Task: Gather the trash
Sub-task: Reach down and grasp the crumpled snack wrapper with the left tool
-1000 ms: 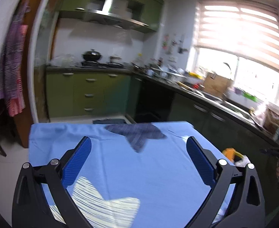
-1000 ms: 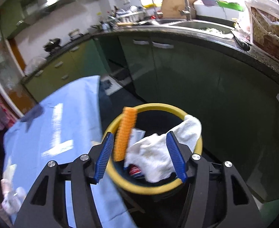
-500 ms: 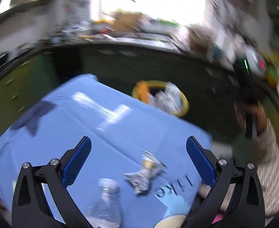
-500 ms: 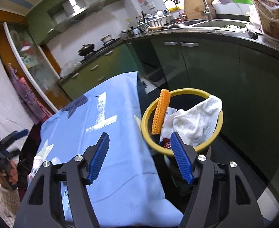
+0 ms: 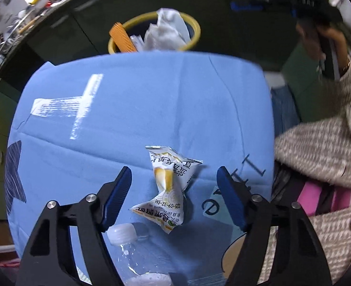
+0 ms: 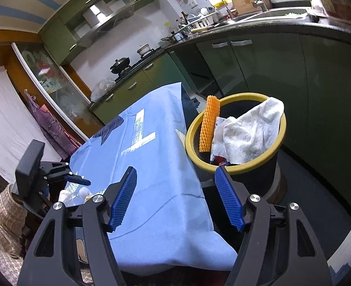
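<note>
A crumpled white and yellow snack wrapper (image 5: 169, 186) lies on the blue tablecloth (image 5: 137, 109). My left gripper (image 5: 174, 190) is open, its blue fingers either side of the wrapper and just above it. A clear plastic bottle (image 5: 132, 245) with a white cap lies nearer, below the fingers. The yellow-rimmed black bin (image 5: 194, 25) stands past the table's far edge, holding an orange foam net and a white cloth. My right gripper (image 6: 175, 195) is open and empty over the table's corner, beside the bin (image 6: 237, 166). The left gripper (image 6: 56, 174) shows there at the far end.
Dark green kitchen cabinets (image 6: 259, 66) and a counter with a sink run behind the bin. The person's patterned sleeve (image 5: 323, 147) is at the table's right side. Hob and pans (image 6: 123, 62) stand at the back. A striped cloth (image 6: 46, 121) hangs by the doorway.
My left gripper has swung from facing the kitchen down to the table and closed in over the wrapper. My right gripper has pulled back and up from the bin.
</note>
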A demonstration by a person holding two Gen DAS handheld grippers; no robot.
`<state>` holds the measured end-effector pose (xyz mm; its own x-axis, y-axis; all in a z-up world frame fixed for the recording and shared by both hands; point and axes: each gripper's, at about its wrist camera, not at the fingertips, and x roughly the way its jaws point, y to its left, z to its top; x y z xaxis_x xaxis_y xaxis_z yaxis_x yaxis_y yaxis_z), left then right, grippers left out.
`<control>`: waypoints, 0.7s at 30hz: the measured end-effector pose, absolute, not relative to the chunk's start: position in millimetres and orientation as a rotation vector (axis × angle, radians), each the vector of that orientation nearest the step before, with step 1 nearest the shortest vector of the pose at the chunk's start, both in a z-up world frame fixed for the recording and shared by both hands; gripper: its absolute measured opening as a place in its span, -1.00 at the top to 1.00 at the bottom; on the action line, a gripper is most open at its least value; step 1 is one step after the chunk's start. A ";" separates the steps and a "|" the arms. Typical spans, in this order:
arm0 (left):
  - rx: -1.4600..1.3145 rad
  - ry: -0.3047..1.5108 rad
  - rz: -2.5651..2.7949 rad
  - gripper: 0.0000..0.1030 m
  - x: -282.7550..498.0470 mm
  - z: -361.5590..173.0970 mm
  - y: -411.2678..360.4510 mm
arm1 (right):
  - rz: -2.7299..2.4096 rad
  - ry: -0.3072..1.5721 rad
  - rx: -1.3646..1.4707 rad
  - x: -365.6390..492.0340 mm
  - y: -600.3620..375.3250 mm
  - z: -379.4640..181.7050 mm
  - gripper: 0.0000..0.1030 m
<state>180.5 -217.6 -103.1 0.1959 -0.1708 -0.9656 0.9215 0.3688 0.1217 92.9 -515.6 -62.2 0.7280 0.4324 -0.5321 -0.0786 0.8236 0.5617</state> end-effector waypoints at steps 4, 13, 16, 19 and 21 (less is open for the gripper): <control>0.917 1.150 -0.921 -0.23 185.3 -115.7 -221.1 | 0.299 0.710 0.555 92.5 -518.5 -66.4 -0.32; 0.892 1.188 -0.910 0.30 190.6 -123.3 -218.9 | 0.306 0.714 0.572 95.3 -516.9 -70.6 -0.32; 0.877 1.181 -0.902 0.41 192.0 -122.4 -218.5 | 0.309 0.715 0.570 95.3 -515.3 -70.8 -0.32; 0.856 1.186 -0.899 0.51 192.4 -119.2 -217.2 | 0.308 0.711 0.570 93.1 -516.3 -68.9 -0.32; 0.838 1.187 -0.903 0.55 192.0 -114.3 -217.6 | 0.305 0.703 0.572 91.3 -518.0 -67.9 -0.32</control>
